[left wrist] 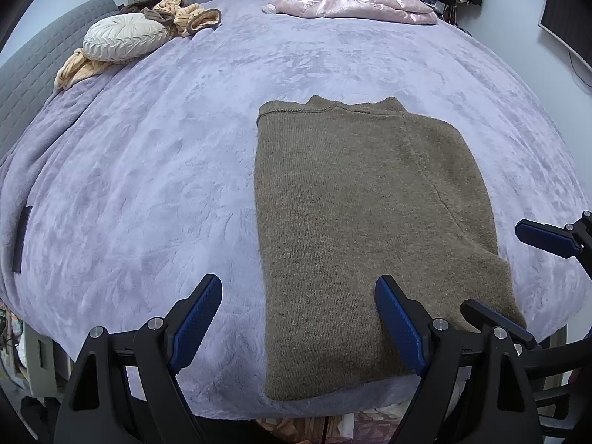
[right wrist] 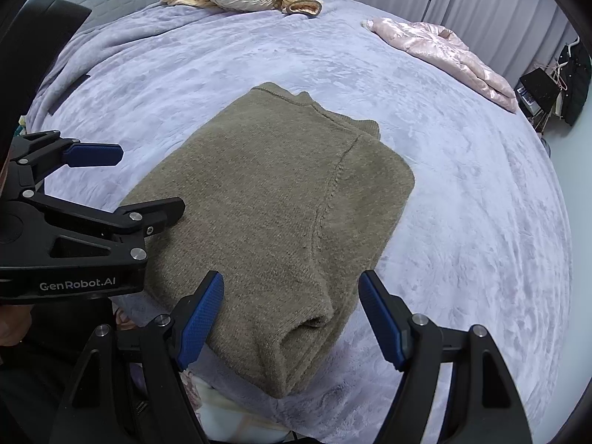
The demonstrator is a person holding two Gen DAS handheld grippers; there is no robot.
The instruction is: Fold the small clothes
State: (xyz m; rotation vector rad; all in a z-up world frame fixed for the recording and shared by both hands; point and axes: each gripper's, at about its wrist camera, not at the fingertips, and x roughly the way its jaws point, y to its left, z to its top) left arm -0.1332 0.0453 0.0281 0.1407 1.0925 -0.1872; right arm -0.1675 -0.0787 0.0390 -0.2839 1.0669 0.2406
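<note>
From the left wrist view, the olive-brown knit sweater (left wrist: 366, 229) lies flat on the lavender plush bedspread (left wrist: 155, 185), already folded into a long panel with its ribbed collar at the far end and its hem hanging near the bed's near edge. The left gripper (left wrist: 298, 327) hovers over that near hem with its blue pads wide apart and nothing between them pressed; one pad sits over bare bedspread, the other over the knit. The right gripper's pad (left wrist: 544, 238) shows at the right edge. Far off lie a round pleated cushion (left wrist: 124, 37), a peach striped garment (left wrist: 185, 18) and a pink satin jacket (left wrist: 351, 2). No containers appear in either view. From the right wrist view, the sweater (right wrist: 273, 199) shows a sleeve seam running down its right side and a thick rolled corner nearest the camera. The right gripper (right wrist: 290, 323) stands wide open above that corner, gripping nothing; the left gripper (right wrist: 122, 185) is also open beside the sweater's left edge. The knit looks soft, limp and fairly thick, likely to sag and stretch, so pinching both near hem corners through all layers seems wisest.
</note>
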